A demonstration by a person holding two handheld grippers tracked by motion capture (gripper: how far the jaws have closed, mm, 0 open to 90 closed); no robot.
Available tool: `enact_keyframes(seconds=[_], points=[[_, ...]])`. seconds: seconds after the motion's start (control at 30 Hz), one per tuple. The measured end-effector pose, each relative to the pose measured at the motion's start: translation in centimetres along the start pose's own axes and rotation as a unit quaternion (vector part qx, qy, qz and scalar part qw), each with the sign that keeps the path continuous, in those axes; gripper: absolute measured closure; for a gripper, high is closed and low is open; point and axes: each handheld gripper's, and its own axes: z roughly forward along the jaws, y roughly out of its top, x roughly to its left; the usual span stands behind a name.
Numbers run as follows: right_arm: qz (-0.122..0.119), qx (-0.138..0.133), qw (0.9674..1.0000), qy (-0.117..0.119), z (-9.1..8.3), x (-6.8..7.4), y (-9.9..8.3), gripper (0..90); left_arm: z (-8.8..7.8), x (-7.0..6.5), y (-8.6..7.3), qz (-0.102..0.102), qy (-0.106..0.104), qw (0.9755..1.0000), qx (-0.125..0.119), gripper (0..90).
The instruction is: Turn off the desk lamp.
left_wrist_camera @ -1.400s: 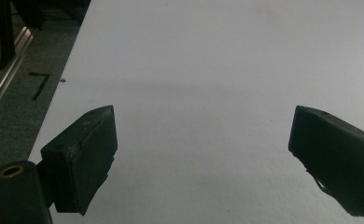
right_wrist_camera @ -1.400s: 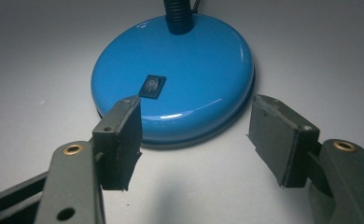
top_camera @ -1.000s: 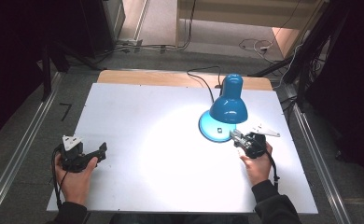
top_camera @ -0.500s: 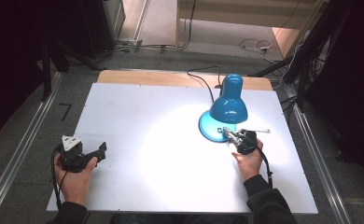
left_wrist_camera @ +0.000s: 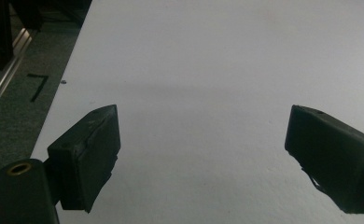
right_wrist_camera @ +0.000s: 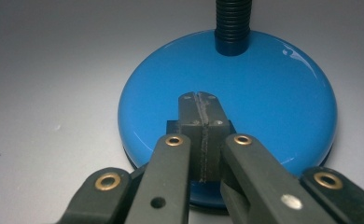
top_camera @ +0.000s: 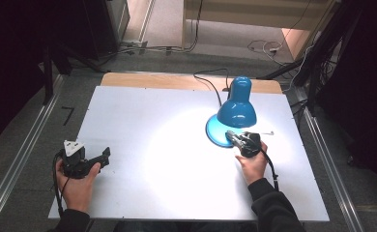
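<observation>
White table (top_camera: pixel 128 111): right gripper (top_camera: pixel 233 137) has advanced onto lamp base (top_camera: pixel 215 133).

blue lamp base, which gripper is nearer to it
Right. The right gripper is shut with its tips over the blue lamp base; the left gripper lies open, far across the white table.

surface: white table (top_camera: pixel 143 121) | on it: blue desk lamp (top_camera: pixel 232 116), far right, base flat on tabletop
</observation>
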Motion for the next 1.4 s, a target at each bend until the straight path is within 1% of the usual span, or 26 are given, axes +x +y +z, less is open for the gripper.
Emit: enact_keyframes(seconds=[0.2, 0.33, 0.63, 0.67, 0.7, 0.77, 0.83, 0.93, 1.03, 1.13, 1.23, 1.33, 1.4], points=[[0.002, -0.003, 1.0000, -0.001, 0.2, -0.1, 0.1, 88.1, -0.1, 0.0, 0.0, 0.001, -0.001, 1.0000, -0.001, 11.0], [-0.003, -0.004, 1.0000, -0.003, 0.2, -0.1, 0.1, 88.1, -0.1, 0.0, 0.0, 0.001, -0.001, 1.0000, -0.001, 11.0], [-0.006, -0.009, 0.9999, -0.002, 0.4, -0.2, 0.2, 88.2, 0.0, -0.2, 0.0, 0.003, -0.002, 1.0000, 0.000, 11.1], [-0.006, -0.007, 0.9999, -0.010, 0.6, -0.2, 0.2, 88.2, 0.0, -0.1, 0.0, 0.002, -0.002, 1.0000, 0.000, 11.1], [-0.007, -0.011, 0.9998, -0.012, 0.7, -0.3, 0.2, 88.3, 0.0, -0.1, 0.0, 0.002, -0.001, 1.0000, 0.000, 11.1], [0.004, -0.013, 0.9999, -0.009, 0.9, -0.5, 0.3, 88.3, 0.0, -0.1, 0.0, 0.001, -0.002, 1.0000, 0.000, 11.1], [0.001, -0.014, 0.9998, -0.013, 1.1, -0.6, 0.4, 88.3, 0.0, 0.0, 0.0, 0.000, -0.002, 1.0000, -0.001, 11.1], [0.010, -0.013, 0.9998, -0.014, 1.3, -0.8, 0.5, 88.2, 0.0, 0.1, 0.0, 0.001, -0.001, 1.0000, 0.000, 11.2], [0.013, -0.013, 0.9997, -0.015, 1.2, -1.0, 0.5, 88.2, -0.1, 0.1, 0.0, -0.001, -0.002, 1.0000, -0.002, 11.2], [0.020, -0.022, 0.9995, -0.011, 0.9, -1.4, 0.7, 88.1, -0.1, 0.1, 0.0, -0.002, -0.001, 1.0000, -0.002, 11.7], [0.020, -0.027, 0.9994, -0.013, 0.5, -1.7, 0.8, 88.0, -0.1, 0.1, 0.0, -0.001, -0.001, 1.0000, -0.002, 11.8], [0.024, -0.025, 0.9993, -0.015, 0.5, -1.9, 0.8, 87.9, -0.1, 0.1, 0.0, -0.001, -0.002, 1.0000, -0.003, 11.7], [0.021, -0.026, 0.9993, -0.018, 0.5, -2.1, 0.8, 87.8, -0.2, 0.1, 0.0, -0.001, -0.002, 1.0000, -0.003, 11.7]])
